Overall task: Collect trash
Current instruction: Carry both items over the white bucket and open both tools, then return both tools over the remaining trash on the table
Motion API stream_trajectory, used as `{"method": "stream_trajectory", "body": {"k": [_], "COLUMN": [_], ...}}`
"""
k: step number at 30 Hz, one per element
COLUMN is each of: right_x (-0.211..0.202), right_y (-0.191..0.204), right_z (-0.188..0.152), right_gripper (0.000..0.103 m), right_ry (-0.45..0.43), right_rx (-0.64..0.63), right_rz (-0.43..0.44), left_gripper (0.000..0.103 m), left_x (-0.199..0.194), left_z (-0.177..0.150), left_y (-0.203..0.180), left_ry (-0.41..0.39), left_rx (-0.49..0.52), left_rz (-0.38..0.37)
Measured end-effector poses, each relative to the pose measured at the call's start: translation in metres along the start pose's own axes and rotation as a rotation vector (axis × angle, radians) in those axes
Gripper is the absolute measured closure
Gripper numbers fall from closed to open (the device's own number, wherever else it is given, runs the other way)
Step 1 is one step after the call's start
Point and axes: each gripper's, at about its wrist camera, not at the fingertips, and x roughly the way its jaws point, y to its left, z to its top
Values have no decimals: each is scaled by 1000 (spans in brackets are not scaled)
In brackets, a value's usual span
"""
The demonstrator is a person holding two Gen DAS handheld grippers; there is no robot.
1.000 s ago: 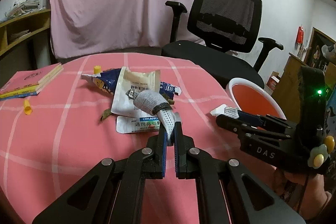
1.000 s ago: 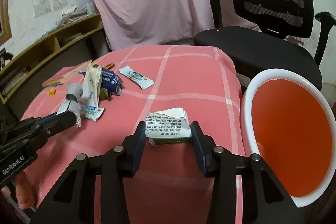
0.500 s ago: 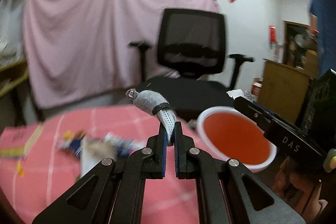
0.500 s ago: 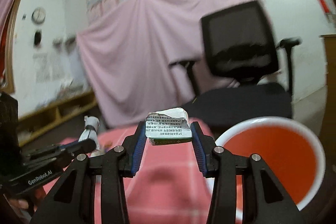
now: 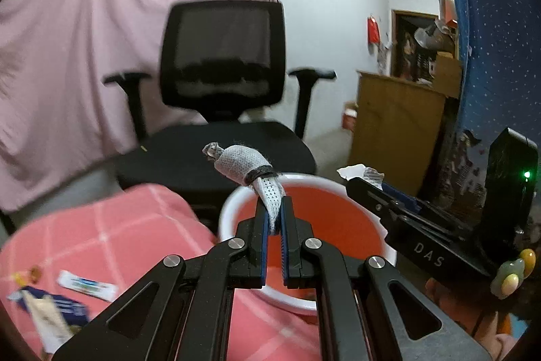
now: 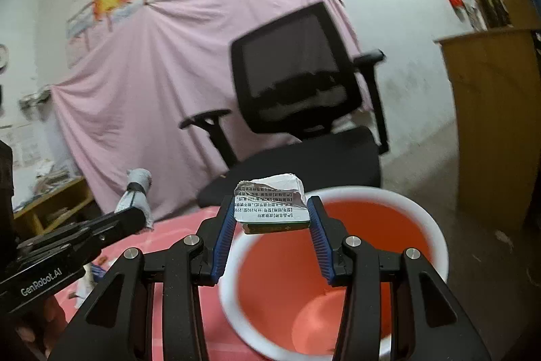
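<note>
My left gripper (image 5: 273,212) is shut on a grey-white mesh wrapper (image 5: 248,166) bound with a dark band, held up over the near rim of the red bin (image 5: 324,212) with a white rim. My right gripper (image 6: 270,212) is shut on a torn white printed carton scrap (image 6: 270,203), held above the same bin (image 6: 365,259). The right gripper also shows at the right of the left wrist view (image 5: 368,188), and the left gripper with its wrapper (image 6: 137,192) at the left of the right wrist view.
A black office chair (image 5: 219,73) stands behind the bin. The pink checked table (image 5: 111,235) lies at lower left, with a white sachet (image 5: 86,285) and other wrappers (image 5: 50,317) on it. A wooden cabinet (image 5: 395,124) is at right.
Both grippers lifted off the table with their trash and swung right to the bin. The table and its wrapper pile have slid to the lower left.
</note>
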Motion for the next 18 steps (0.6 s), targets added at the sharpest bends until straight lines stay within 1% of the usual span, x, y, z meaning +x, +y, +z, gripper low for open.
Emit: {"method": "stream_trajectory", "body": {"k": [2, 5, 8, 10, 11, 13, 15, 18], "right_x": [4, 8, 13, 14, 15, 16, 17, 17], "right_y": [-6, -12, -17, -17, -17, -18, -17, -16], "right_z": [-2, -5, -7, -7, -8, -8, -9, -9], "right_gripper": [61, 61, 60, 57, 56, 55, 55, 50], "right_ry": [21, 55, 81, 88, 92, 100, 104, 105], "right_rx": [11, 23, 34, 38, 40, 43, 40, 39], "right_rz": [-19, -34, -39, -40, -41, -42, -45, -44], "left_gripper": [99, 99, 97, 91, 88, 77, 75, 75], "left_x": [15, 31, 39, 43, 44, 44, 41, 35], "left_z": [1, 3, 3, 3, 2, 0, -1, -2], "left_y": [1, 2, 4, 9, 11, 14, 19, 25], "left_ry": [53, 107, 148, 171, 178, 180, 175, 168], "left_rx": [-22, -52, -72, -86, -95, -113, -134, -154], "left_rz": [-38, -75, -82, -79, -79, -75, -67, -47]}}
